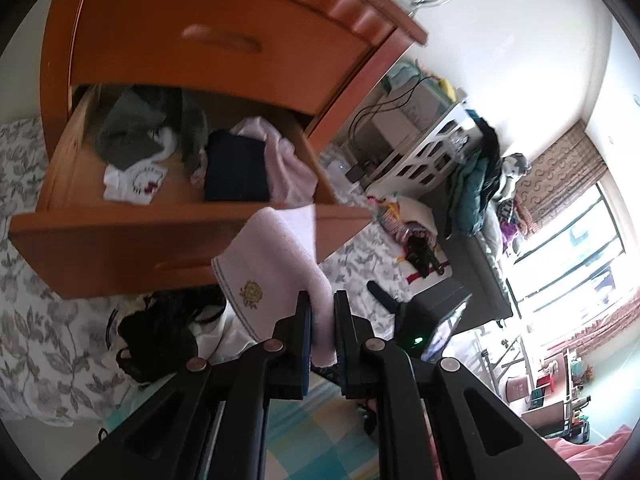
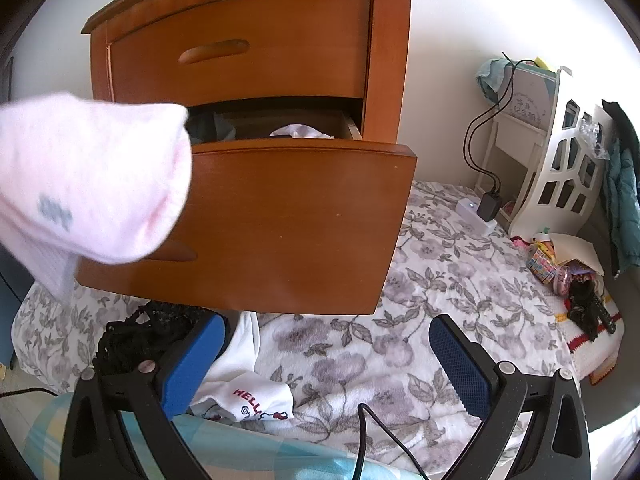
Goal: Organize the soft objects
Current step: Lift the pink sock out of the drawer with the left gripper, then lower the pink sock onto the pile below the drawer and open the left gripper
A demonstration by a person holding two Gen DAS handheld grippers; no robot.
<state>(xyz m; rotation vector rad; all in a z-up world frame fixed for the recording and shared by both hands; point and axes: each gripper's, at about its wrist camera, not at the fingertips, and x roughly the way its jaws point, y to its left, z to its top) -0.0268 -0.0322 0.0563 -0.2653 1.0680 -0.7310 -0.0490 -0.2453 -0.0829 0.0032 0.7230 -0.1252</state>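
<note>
Pink towel [image 1: 276, 264] clamped in the left gripper [image 1: 323, 320], near the open drawer [image 1: 160, 236]; right gripper [image 2: 326, 364] jaws wide, apparently empty, above the floral bedspread [image 2: 400, 320].

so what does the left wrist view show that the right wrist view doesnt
Only the left wrist view looks down into the open drawer: an olive garment, a navy folded item, a pink cloth. It also shows the left gripper shut on the pink towel, and a window.

Only the right wrist view shows the right gripper, open and empty, and a charger.

Both show the nightstand, floral bedding and black lace garment.
</note>
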